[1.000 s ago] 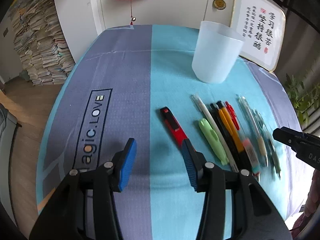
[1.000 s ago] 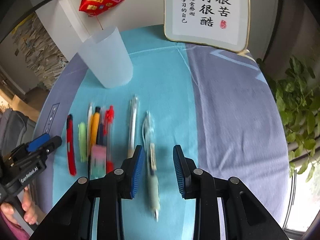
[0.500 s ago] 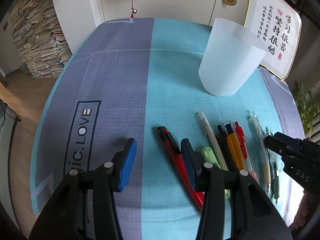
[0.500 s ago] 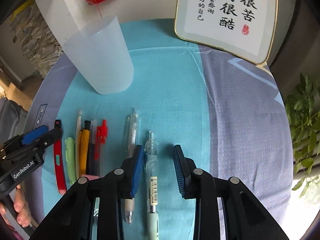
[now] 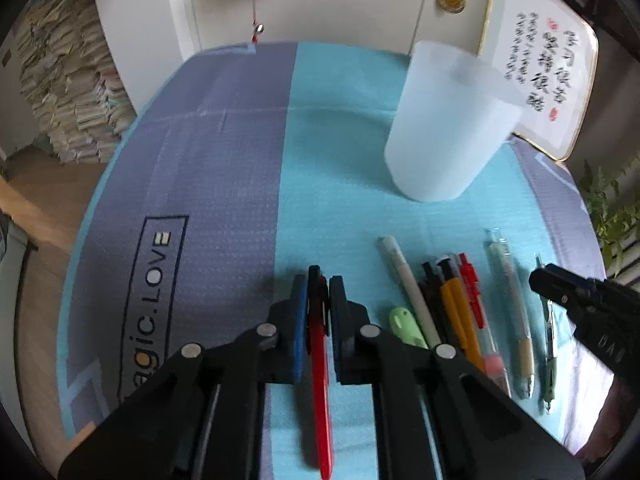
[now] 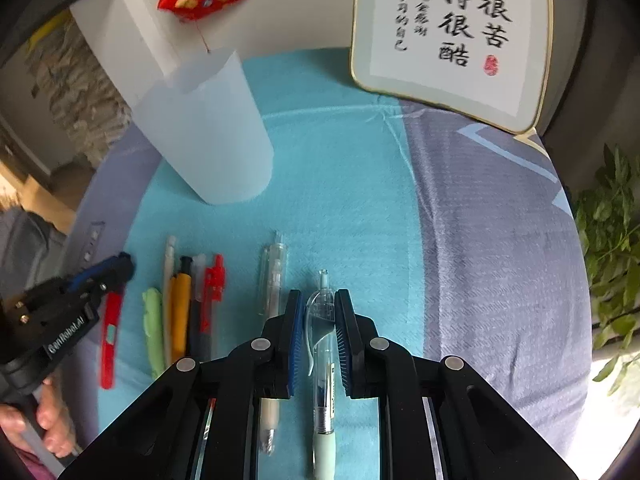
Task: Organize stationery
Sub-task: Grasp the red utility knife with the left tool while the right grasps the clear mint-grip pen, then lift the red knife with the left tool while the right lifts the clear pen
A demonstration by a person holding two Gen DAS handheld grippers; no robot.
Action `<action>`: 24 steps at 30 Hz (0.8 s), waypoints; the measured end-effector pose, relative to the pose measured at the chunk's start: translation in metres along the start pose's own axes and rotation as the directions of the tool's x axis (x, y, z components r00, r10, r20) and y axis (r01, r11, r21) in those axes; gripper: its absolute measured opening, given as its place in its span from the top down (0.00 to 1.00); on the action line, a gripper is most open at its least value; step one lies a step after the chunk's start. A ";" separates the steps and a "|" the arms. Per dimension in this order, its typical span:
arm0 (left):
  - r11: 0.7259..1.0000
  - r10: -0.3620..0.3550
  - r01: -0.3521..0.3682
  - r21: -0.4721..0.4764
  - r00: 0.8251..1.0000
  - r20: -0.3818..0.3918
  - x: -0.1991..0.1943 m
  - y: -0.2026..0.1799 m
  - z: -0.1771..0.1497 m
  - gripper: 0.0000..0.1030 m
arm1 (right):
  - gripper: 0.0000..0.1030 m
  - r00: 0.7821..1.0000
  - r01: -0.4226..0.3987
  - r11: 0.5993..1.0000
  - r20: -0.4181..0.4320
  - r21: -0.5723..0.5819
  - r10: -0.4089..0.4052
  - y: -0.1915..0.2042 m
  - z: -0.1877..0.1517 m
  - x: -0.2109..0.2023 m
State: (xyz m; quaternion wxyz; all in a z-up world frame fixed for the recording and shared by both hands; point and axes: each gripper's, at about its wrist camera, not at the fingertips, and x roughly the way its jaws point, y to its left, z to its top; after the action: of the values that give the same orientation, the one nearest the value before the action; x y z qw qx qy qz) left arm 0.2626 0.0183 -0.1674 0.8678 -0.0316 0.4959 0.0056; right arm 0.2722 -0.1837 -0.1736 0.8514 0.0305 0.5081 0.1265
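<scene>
A red utility knife (image 5: pixel 320 360) lies on the blue cloth, and my left gripper (image 5: pixel 318 280) is shut on its black end. The same knife (image 6: pixel 110 332) and left gripper (image 6: pixel 120 264) show at the left of the right wrist view. My right gripper (image 6: pixel 318 300) is closing its jaws around a clear pen with a pale green grip (image 6: pixel 323 400), pads against the barrel. Between the two lie a green marker (image 5: pixel 408 324), a white pen (image 5: pixel 408 284), an orange pen (image 5: pixel 456 312), a red pen (image 5: pixel 472 292) and a clear pen (image 5: pixel 512 300). A frosted cup (image 5: pixel 444 128) stands upright behind them.
A framed calligraphy panel (image 6: pixel 452 32) leans on the wall behind the cup. A leafy plant (image 6: pixel 612 260) stands past the table's right edge. Stacked papers (image 5: pixel 68 88) fill the floor at the left. A hand (image 6: pixel 48 420) holds the left gripper's handle.
My left gripper slid right over the red knife and shut on it. My right gripper moved forward along the clear pen and narrowed its jaws onto the barrel.
</scene>
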 end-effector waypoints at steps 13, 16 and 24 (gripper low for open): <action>0.998 -0.010 0.006 0.058 0.998 0.057 -0.032 -0.002 -0.012 0.83 | 0.84 0.995 -0.037 0.998 0.098 0.058 0.032 -0.013 -0.013 -0.051; 0.997 0.023 -0.027 0.072 0.998 0.055 -0.027 -0.005 -0.015 0.76 | 0.84 0.994 -0.040 0.998 0.104 0.054 0.034 -0.011 -0.018 -0.056; 0.994 0.072 -0.074 0.075 0.997 0.039 -0.014 0.005 -0.020 0.74 | 0.84 0.994 -0.049 0.997 0.097 0.054 0.044 -0.010 -0.019 -0.054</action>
State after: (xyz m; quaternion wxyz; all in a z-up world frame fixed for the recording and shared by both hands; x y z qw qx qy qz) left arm 0.2380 0.0228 -0.1655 0.8764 0.0200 0.4808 0.0188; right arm 0.2338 -0.2084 -0.1385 0.8703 0.0722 0.4694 0.1305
